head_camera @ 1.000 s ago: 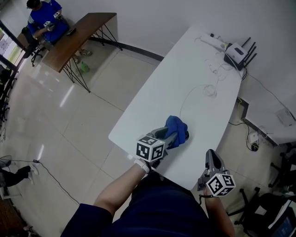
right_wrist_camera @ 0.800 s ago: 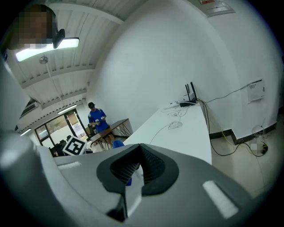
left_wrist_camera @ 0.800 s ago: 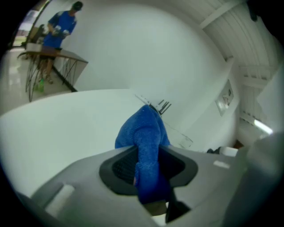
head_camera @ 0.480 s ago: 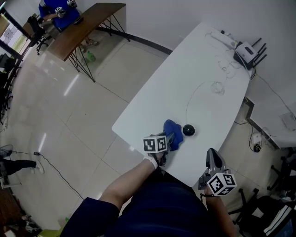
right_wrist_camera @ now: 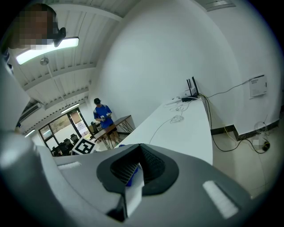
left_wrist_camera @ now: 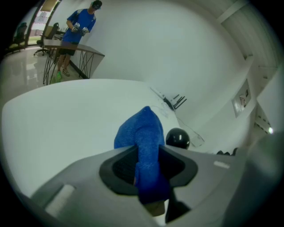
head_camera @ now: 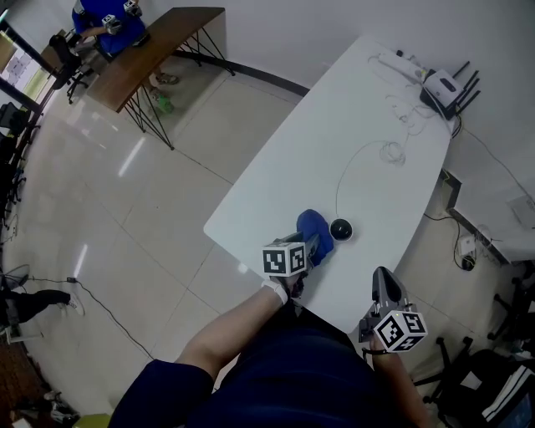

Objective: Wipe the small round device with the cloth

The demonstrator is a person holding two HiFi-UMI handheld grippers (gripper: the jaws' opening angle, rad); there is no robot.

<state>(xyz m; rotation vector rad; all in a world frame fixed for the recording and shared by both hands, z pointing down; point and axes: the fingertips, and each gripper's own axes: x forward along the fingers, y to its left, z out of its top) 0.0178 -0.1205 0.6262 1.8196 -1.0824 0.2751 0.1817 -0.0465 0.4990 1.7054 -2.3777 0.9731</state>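
Observation:
The small round device (head_camera: pixel 341 229) is a black dome on the white table (head_camera: pixel 334 125), with a thin cable running off toward the far end. My left gripper (head_camera: pixel 313 244) is shut on a blue cloth (head_camera: pixel 314 226), which bunches up just left of the device and touches it or nearly so. In the left gripper view the cloth (left_wrist_camera: pixel 143 137) stands pinched between the jaws of the left gripper (left_wrist_camera: pixel 148 165), with the device (left_wrist_camera: pixel 178 138) just beyond to the right. My right gripper (head_camera: pixel 380 282) hovers at the table's near edge, shut and empty; its own view shows the right gripper (right_wrist_camera: pixel 134 170) with jaws together.
A router (head_camera: pixel 440 87), a power strip (head_camera: pixel 393 65) and a coil of cable (head_camera: pixel 390 153) lie at the table's far end. A brown desk (head_camera: pixel 150 46) with a person (head_camera: pixel 104 17) stands across the tiled floor. A chair (head_camera: pixel 493 393) is at my right.
My left gripper has come down with the cloth and settled beside the device, which now shows fully instead of being half covered. The right gripper has stayed put.

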